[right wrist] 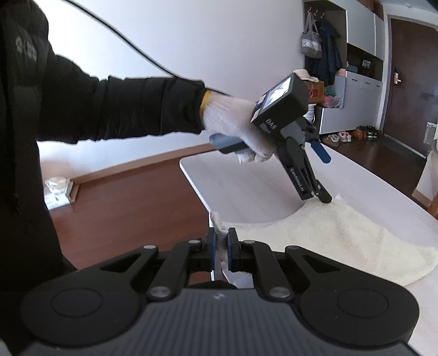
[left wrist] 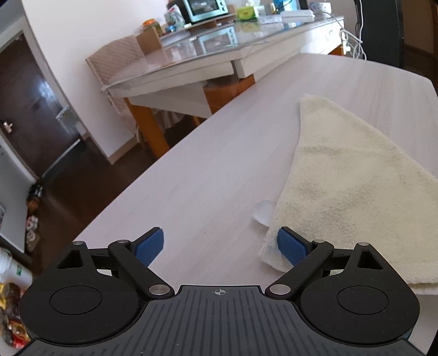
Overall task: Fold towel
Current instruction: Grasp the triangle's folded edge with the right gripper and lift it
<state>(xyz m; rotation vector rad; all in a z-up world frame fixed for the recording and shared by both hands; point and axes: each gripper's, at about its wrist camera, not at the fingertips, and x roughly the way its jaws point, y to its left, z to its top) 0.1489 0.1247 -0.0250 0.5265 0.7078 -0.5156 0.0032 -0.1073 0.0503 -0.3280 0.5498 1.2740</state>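
A cream towel (left wrist: 356, 178) lies spread on the white table (left wrist: 208, 169), at the right of the left wrist view. My left gripper (left wrist: 220, 245) is open just above the table. Its right pad (left wrist: 291, 246) sits against the towel's near corner, where a small white label (left wrist: 262, 212) sticks out. In the right wrist view the towel (right wrist: 342, 238) stretches away to the right. My right gripper (right wrist: 220, 242) is shut on the towel's corner at the table edge. The left gripper (right wrist: 324, 175), held by a gloved hand (right wrist: 235, 126), stands open with its lower fingertip at the towel's far corner.
A glass-topped table (left wrist: 191, 68) with a toaster oven (left wrist: 205, 9) and a woven chair (left wrist: 117, 63) stand beyond the white table. A black sleeve (right wrist: 109, 106) crosses the right wrist view. The table (right wrist: 246, 186) ends just left of my right gripper, above wooden floor (right wrist: 131, 205).
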